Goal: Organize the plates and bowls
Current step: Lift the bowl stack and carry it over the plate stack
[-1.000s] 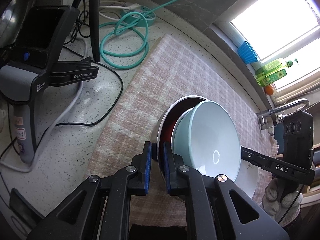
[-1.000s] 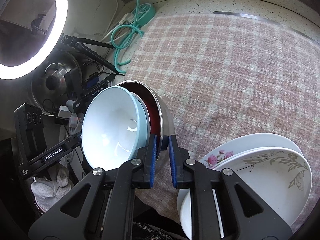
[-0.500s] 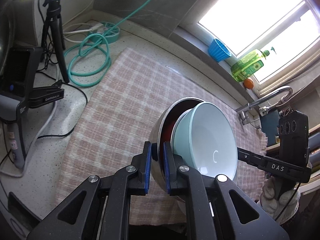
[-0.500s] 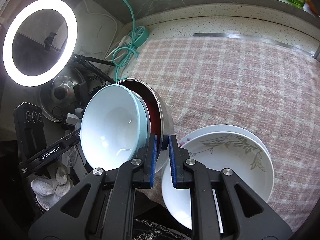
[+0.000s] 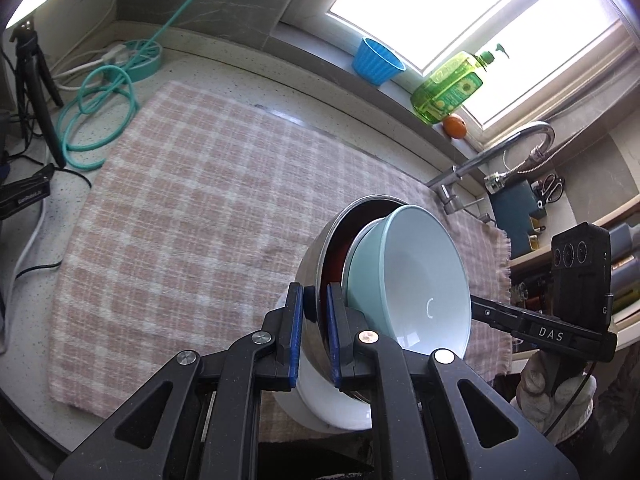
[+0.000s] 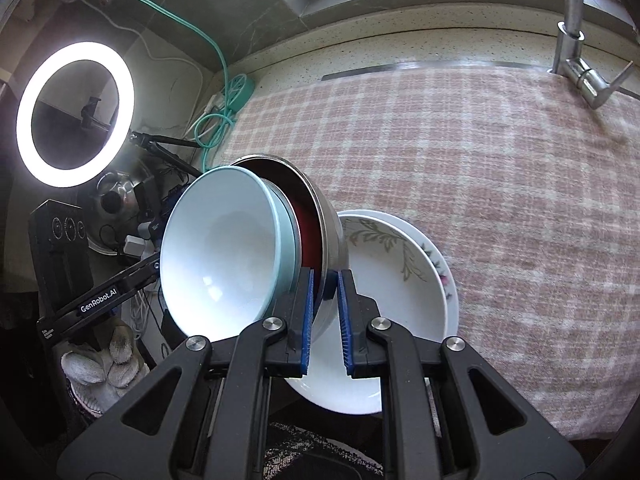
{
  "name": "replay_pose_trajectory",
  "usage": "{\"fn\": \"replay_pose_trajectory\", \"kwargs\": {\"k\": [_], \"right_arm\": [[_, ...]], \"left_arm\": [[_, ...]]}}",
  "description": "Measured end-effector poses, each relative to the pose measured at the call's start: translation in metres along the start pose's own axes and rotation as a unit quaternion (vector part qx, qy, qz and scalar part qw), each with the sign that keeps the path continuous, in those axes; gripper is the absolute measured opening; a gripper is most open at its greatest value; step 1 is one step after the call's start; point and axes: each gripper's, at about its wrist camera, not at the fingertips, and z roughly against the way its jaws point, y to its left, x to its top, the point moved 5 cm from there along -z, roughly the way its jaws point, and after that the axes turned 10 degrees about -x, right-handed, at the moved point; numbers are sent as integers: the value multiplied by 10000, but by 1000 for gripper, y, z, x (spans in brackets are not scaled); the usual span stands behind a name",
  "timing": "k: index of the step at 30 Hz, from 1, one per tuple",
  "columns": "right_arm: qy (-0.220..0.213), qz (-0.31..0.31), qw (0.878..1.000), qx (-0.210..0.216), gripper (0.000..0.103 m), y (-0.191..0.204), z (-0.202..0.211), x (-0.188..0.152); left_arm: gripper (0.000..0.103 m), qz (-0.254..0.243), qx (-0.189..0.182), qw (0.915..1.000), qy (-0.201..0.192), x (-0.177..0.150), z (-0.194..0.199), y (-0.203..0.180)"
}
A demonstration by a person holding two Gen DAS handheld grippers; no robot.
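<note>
Left claw (image 5: 315,334): black arms, blue pads, silver screws; right claw (image 6: 325,320) same; white knit gloves (image 6: 100,368)

The pale bowl (image 6: 224,256) sits inside the steel bowl (image 6: 330,240). The stacked plates (image 6: 404,304) lie on the checked cloth (image 6: 480,200), at 4 o'clock from the bowls. The tap (image 6: 576,40) stands at 1 o'clock, the ring light (image 6: 72,108) at 10 o'clock.

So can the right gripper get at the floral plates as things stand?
Probably not: the right gripper is shut on the steel bowl's rim, and that bowl hangs over the floral plates.
</note>
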Motion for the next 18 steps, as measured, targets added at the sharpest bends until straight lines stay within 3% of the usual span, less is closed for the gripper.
{"fn": "replay_pose_trajectory", "kwargs": {"k": [18], "right_arm": [[278, -178, 9994, -31, 13, -39, -13, -33]], "left_arm": [[9, -10, 56, 9995, 306, -30, -31, -20]]}}
